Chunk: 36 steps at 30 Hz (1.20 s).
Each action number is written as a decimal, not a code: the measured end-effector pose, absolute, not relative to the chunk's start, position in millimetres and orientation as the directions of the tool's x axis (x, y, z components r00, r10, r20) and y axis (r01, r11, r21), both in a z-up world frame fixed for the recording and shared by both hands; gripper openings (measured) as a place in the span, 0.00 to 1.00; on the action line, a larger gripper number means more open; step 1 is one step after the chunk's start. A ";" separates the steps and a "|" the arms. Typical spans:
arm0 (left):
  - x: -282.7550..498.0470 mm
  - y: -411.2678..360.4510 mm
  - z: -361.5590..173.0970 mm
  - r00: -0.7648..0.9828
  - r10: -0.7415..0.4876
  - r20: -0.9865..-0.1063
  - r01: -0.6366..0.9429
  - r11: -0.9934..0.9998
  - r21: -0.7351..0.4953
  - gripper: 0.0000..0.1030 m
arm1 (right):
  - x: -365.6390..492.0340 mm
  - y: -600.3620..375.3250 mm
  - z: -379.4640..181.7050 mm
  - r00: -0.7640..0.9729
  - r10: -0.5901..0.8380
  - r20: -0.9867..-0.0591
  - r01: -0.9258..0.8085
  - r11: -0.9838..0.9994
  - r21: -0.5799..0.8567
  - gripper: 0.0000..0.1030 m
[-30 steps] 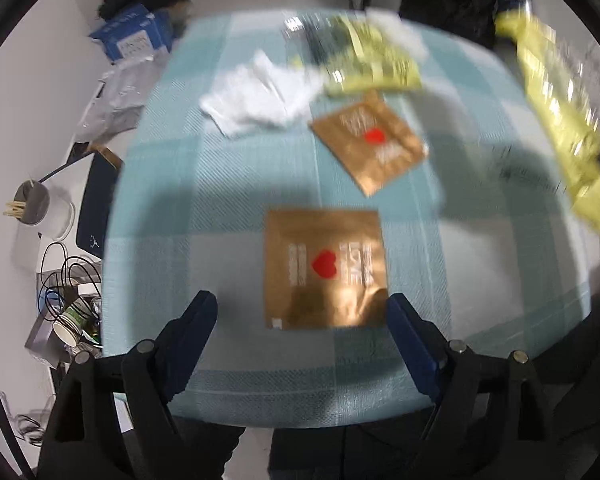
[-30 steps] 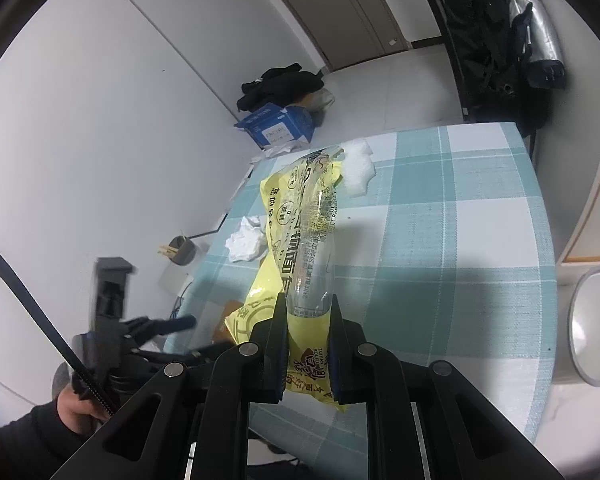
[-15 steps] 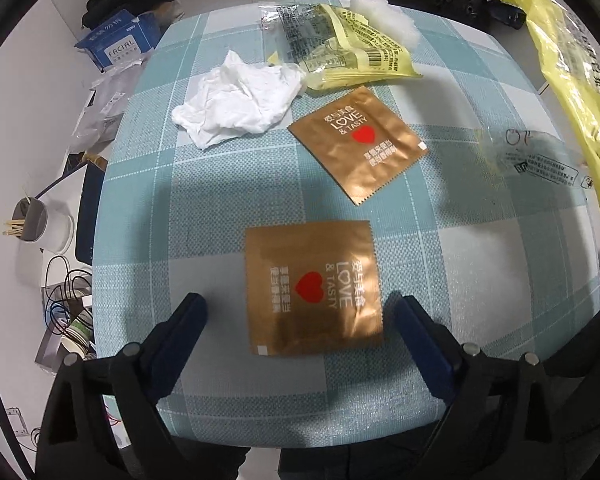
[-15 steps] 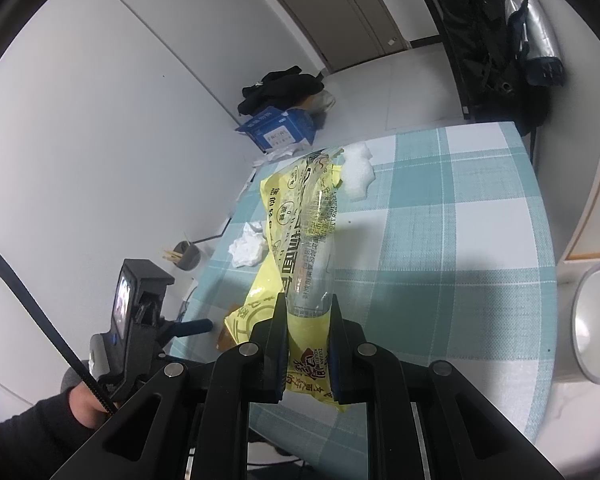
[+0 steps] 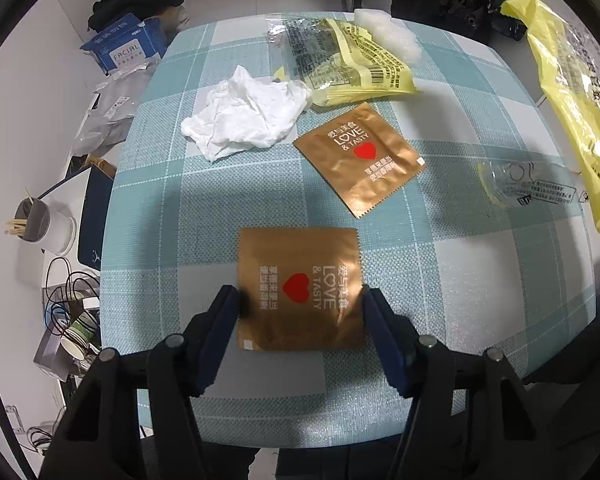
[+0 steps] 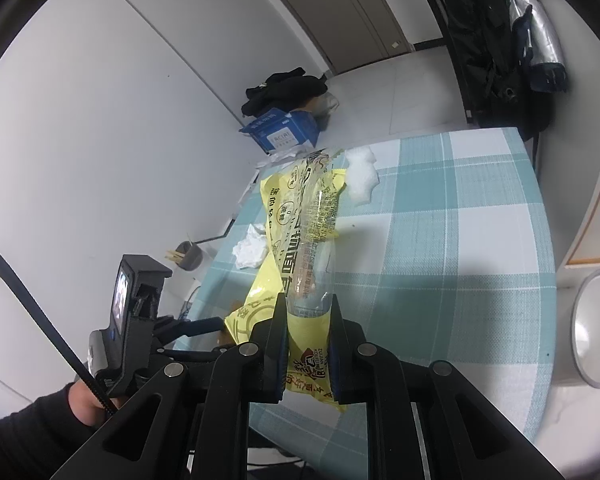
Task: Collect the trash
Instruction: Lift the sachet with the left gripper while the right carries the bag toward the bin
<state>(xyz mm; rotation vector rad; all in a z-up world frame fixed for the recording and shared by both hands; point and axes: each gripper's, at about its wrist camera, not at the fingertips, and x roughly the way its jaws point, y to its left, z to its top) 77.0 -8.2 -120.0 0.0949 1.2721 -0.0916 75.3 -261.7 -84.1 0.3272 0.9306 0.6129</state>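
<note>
Only the left wrist view shows the left gripper (image 5: 300, 300) closing around the nearer gold sachet (image 5: 298, 290) (flat on the table (image 5: 440, 280)); the right gripper (image 6: 308, 344) pinches a yellow wrapper (image 6: 296, 240).

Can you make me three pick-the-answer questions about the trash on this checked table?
1. Where does the crumpled white tissue lie?
A. on the table
B. on the floor
C. in a bin

2. How many gold packets are on the table?
A. one
B. two
C. four

3. What does the right hand-held gripper hold?
A. nothing
B. a cup
C. a yellow wrapper

Answers: 1 A, it rests on the checked cloth. 2 B, a near packet and a far packet. 3 C, the yellow wrapper is pinched between its jaws.
</note>
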 end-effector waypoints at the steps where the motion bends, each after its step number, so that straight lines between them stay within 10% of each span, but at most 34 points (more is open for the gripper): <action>1: 76.8 -7.1 -119.6 0.293 -0.016 -0.956 0.119 0.993 0.020 0.55 | 75.1 -261.5 -83.9 0.446 0.619 -0.646 -0.348 0.785 0.512 0.16; 7: 78.0 6.9 -117.9 0.294 -0.038 -0.955 0.104 0.995 -0.007 0.36 | 75.0 -260.9 -83.6 0.447 0.620 -0.645 -0.349 0.785 0.512 0.16; 36: 70.6 -29.4 -38.7 0.527 -0.161 -0.834 0.154 0.984 -0.093 0.34 | 69.8 -285.2 -50.1 0.523 0.600 -0.605 -0.346 0.798 0.493 0.16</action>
